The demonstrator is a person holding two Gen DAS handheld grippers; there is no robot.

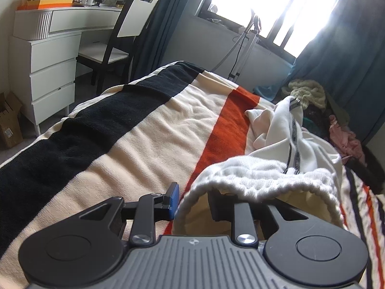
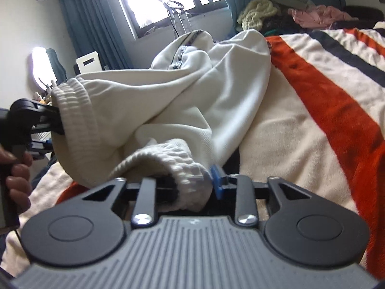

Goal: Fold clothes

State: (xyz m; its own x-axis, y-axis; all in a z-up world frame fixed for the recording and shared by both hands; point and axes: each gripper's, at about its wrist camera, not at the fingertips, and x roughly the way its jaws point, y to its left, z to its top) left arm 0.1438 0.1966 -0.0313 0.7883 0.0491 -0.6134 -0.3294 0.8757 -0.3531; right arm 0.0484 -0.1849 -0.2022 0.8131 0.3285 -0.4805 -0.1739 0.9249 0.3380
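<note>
A white garment with a ribbed hem and a dark-trimmed zip lies bunched on the striped blanket. My left gripper is shut on its ribbed hem, which drapes over the right finger; the blue-padded left finger shows. In the right wrist view my right gripper is shut on another stretch of ribbed hem, held just above the blanket. The left gripper shows there at the far left, holding the hem up. The garment's body hangs between them.
A pile of other clothes sits at the bed's far right, also in the right wrist view. A white dresser and chair stand left of the bed. A window with blue curtains is behind.
</note>
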